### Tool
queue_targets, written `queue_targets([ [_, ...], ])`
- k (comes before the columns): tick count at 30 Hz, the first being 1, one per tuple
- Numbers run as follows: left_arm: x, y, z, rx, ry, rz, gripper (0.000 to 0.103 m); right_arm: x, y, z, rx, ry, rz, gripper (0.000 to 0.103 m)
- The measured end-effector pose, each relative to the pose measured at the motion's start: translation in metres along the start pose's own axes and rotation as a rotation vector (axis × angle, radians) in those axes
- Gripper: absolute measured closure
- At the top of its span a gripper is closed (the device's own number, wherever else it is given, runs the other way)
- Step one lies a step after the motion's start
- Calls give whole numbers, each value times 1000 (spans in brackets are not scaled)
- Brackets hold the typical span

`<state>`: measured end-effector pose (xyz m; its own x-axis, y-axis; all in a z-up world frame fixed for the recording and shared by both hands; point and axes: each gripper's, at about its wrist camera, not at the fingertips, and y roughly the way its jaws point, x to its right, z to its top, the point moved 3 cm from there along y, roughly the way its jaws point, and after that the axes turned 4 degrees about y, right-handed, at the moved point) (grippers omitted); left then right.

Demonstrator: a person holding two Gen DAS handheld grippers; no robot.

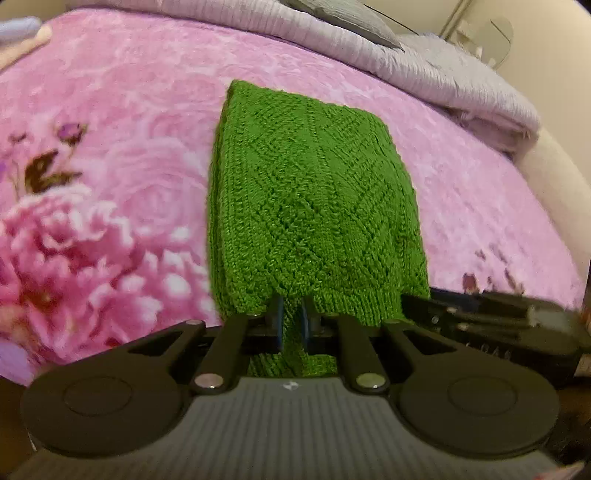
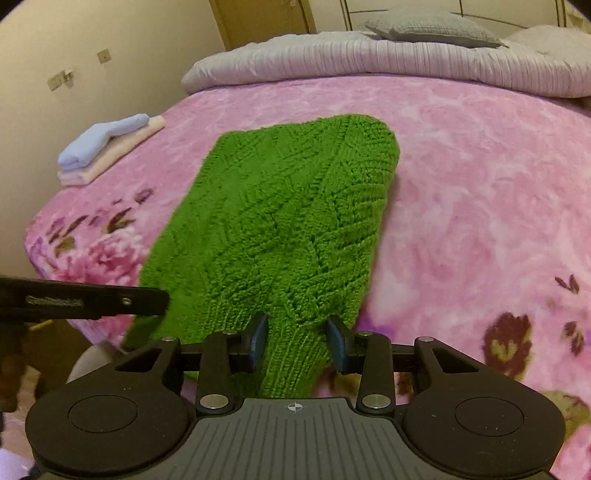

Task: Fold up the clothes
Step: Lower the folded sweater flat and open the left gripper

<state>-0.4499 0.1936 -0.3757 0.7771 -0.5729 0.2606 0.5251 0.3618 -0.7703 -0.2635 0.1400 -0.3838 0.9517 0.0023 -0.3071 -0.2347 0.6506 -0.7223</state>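
Observation:
A green knitted garment (image 1: 310,206) lies folded lengthwise on the pink floral blanket (image 1: 122,122); it also shows in the right wrist view (image 2: 280,221). My left gripper (image 1: 292,321) is shut on the garment's near edge, with knit pinched between its blue pads. My right gripper (image 2: 297,341) grips the same near edge further right, jaws wider apart with a thick bunch of knit between them. Each gripper shows at the side of the other's view: the right one in the left wrist view (image 1: 480,314), the left one in the right wrist view (image 2: 85,301).
A small stack of folded clothes, blue on cream (image 2: 107,147), sits at the bed's far left corner. A lilac quilt (image 2: 369,59) and grey pillow (image 2: 432,27) lie along the head of the bed. The bed edge (image 2: 48,236) drops off at left.

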Motion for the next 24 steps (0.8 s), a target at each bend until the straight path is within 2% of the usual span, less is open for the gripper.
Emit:
queue_targets([
  [3, 5, -4, 3, -11, 8, 26, 93, 4, -2, 4, -19, 34, 13, 65],
  [8, 17, -22, -1, -29, 29, 69, 93, -5, -33, -1, 5, 92, 16, 65],
  [10, 22, -26, -4, -40, 36, 81, 89, -8, -40, -5, -7, 101, 13, 65],
  [16, 34, -31, -9, -53, 51, 112, 85, -10, -49, -12, -45, 138, -14, 65],
  [20, 39, -36, -12, -44, 62, 121, 77, -11, -56, -16, -38, 146, -47, 53],
  [24, 44, -42, -15, -35, 71, 128, 77, -10, -62, -20, -28, 155, -58, 53],
])
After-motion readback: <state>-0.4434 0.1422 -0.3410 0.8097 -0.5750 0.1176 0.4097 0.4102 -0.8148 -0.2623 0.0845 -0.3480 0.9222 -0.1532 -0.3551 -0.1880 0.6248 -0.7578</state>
